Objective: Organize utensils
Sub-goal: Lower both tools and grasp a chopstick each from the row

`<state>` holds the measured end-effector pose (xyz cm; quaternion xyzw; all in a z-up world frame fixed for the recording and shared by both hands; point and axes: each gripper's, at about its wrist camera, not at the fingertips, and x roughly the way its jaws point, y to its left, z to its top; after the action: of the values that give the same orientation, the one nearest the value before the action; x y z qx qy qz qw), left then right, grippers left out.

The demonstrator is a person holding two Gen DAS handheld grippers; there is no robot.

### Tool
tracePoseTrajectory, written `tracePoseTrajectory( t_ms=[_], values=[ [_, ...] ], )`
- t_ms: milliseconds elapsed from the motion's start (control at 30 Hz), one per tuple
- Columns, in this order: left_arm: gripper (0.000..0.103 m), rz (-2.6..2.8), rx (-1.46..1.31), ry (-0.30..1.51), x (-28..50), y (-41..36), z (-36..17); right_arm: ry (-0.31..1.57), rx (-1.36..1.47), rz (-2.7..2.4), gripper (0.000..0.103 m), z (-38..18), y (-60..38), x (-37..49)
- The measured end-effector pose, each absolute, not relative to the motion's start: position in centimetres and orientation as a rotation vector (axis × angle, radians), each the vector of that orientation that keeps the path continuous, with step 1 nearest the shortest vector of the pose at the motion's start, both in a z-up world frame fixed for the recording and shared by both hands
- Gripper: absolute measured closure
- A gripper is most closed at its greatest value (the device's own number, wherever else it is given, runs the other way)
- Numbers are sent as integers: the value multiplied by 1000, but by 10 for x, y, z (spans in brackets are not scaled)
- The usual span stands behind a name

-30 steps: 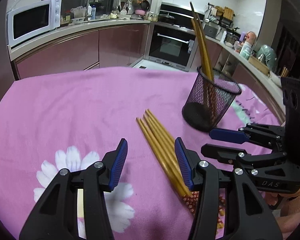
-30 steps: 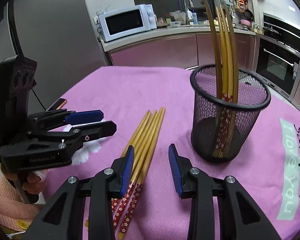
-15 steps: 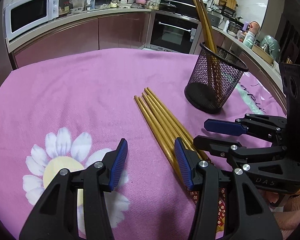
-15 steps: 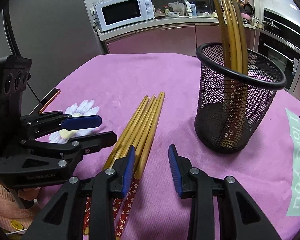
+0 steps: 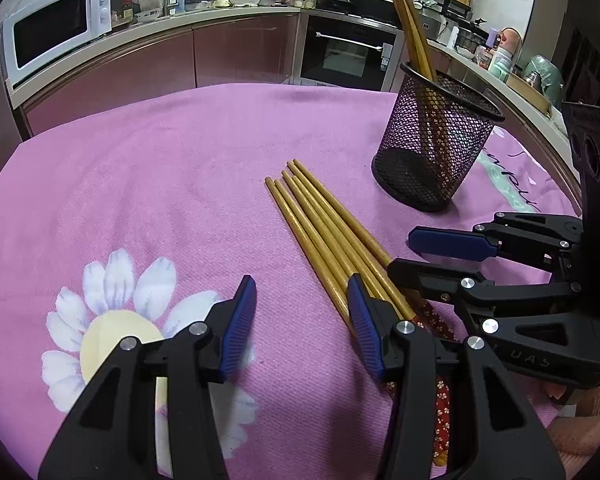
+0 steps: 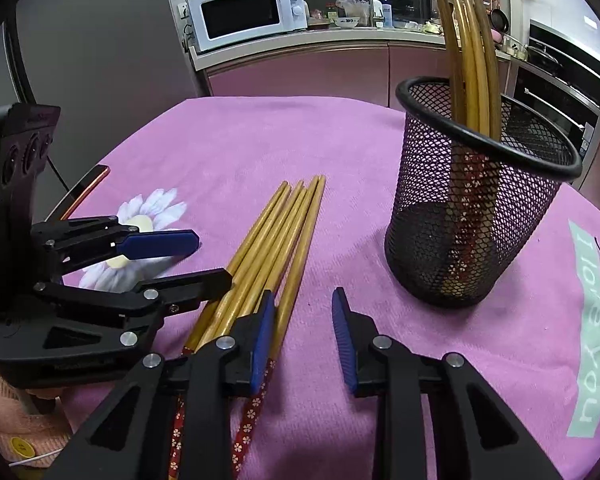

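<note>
We have both grippers released and empty, low over the bench. The left gripper hangs just to the left of the loose chopsticks, its right finger at the edge of the bundle; the right gripper sits at the bundle's other side, its left finger over the outermost sticks. The chopsticks lie side by side on the pink cloth, near the mesh cup, which already holds several more.

Our worry is the grasp: the sticks touch each other, so closing on one may drag or roll its neighbours, or pinch two at once. The grippers are also close together and could knock one another. A long stick swung carelessly might tip the light cup. There is open cloth to the left, while the bench edge lies close beyond the cup on the right.
</note>
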<state>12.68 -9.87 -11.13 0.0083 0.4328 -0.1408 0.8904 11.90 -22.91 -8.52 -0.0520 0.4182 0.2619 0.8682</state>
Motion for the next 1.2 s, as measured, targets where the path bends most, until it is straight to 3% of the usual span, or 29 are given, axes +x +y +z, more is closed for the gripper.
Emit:
tracePoseTrajectory(
  t_ms=[233, 567, 767, 1033, 1200],
  values=[
    [63, -273, 45, 903, 126, -99, -114, 880, -103, 538, 82, -87, -229, 121],
    [64, -260, 64, 900, 125, -102, -114, 879, -108, 537, 82, -86, -231, 120],
    [71, -245, 76, 895, 126, -102, -115, 878, -121, 532, 83, -86, -226, 124],
    [84, -228, 57, 898, 131, -100, -114, 880, -122, 531, 95, -85, -223, 131],
    [91, -220, 32, 902, 134, -94, -114, 883, -103, 531, 97, -86, -224, 133]
  ],
)
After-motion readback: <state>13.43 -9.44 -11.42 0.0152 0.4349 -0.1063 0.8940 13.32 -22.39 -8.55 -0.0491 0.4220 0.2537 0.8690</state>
